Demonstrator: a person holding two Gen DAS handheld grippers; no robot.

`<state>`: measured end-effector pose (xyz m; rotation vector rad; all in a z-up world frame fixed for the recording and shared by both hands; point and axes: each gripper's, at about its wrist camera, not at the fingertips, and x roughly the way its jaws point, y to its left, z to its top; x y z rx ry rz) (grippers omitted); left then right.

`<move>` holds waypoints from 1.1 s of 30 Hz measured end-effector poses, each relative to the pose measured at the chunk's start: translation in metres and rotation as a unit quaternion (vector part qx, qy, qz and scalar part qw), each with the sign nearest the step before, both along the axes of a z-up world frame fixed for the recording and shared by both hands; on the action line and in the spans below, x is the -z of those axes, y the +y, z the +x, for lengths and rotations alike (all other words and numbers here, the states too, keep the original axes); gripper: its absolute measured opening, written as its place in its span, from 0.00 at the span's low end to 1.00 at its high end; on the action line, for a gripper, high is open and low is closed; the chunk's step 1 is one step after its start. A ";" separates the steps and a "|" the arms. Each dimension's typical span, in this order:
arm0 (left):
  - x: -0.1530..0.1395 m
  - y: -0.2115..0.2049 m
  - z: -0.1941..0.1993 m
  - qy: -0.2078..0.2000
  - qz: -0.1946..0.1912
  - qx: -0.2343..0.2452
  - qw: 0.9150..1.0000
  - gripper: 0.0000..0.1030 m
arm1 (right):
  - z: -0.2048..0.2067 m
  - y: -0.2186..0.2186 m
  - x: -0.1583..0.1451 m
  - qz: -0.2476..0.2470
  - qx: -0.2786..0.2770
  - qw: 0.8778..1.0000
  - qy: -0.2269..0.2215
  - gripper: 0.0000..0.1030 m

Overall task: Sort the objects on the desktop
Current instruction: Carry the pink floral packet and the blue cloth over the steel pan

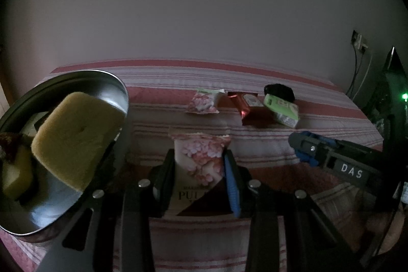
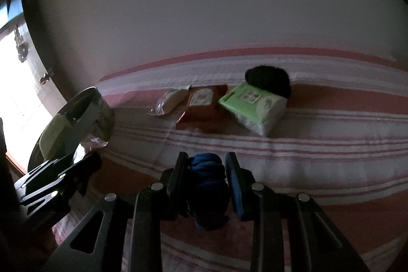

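Observation:
My left gripper (image 1: 200, 162) is shut on a pink flowered packet (image 1: 201, 165), held next to a metal bowl (image 1: 112, 83) at its left. The bowl holds a yellow sponge (image 1: 76, 137) and other items. My right gripper (image 2: 206, 170) is shut on a dark blue knitted item (image 2: 207, 185) above the striped cloth; it shows at the right of the left wrist view (image 1: 306, 152). Farther back lie a second flowered packet (image 1: 204, 102), a red-brown packet (image 1: 246, 106), a green tissue pack (image 2: 252, 106) and a black item (image 2: 269, 80).
The red and white striped cloth (image 2: 318, 157) covers the surface up to a plain wall. A wall socket with cables (image 1: 359, 42) and dark equipment with a green light (image 1: 404, 96) are at the far right. A bright window (image 2: 23, 93) is at the left.

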<state>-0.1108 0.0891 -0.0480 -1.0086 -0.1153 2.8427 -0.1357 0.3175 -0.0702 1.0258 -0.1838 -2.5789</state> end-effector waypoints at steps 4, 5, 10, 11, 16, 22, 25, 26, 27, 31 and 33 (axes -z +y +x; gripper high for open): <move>-0.001 -0.003 0.002 0.003 0.003 0.002 1.000 0.34 | 0.007 -0.005 -0.004 -0.001 0.007 1.000 0.013 0.32; -0.002 -0.004 0.003 0.004 0.003 0.002 1.000 0.34 | 0.007 -0.006 -0.004 -0.004 0.008 1.000 0.013 0.32; -0.010 -0.010 0.013 0.015 0.004 0.009 1.000 0.34 | 0.018 -0.023 -0.010 -0.017 -0.014 1.000 0.019 0.32; -0.013 -0.013 0.015 0.019 0.006 0.010 1.000 0.34 | 0.021 -0.027 -0.012 -0.020 -0.019 0.999 0.023 0.32; -0.024 -0.031 0.027 0.038 0.013 0.001 0.999 0.34 | 0.034 -0.056 -0.028 -0.034 -0.050 0.997 0.041 0.32; -0.033 -0.068 0.034 0.052 0.026 -0.038 0.998 0.34 | 0.045 -0.106 -0.048 -0.030 -0.096 0.993 0.068 0.32; -0.035 -0.092 0.037 0.060 0.024 -0.068 0.996 0.34 | 0.043 -0.137 -0.055 -0.025 -0.124 0.989 0.079 0.32; -0.035 -0.098 0.037 0.061 0.023 -0.077 0.995 0.34 | 0.042 -0.144 -0.057 -0.025 -0.131 0.988 0.081 0.32; -0.034 -0.107 0.037 0.061 0.024 -0.089 0.994 0.34 | 0.041 -0.155 -0.059 -0.024 -0.141 0.986 0.083 0.32; -0.034 -0.144 0.039 0.060 0.027 -0.136 0.989 0.34 | 0.038 -0.188 -0.066 -0.025 -0.163 0.982 0.091 0.32; -0.033 -0.161 0.039 0.059 0.028 -0.157 0.985 0.34 | 0.033 -0.207 -0.071 -0.026 -0.174 0.980 0.093 0.32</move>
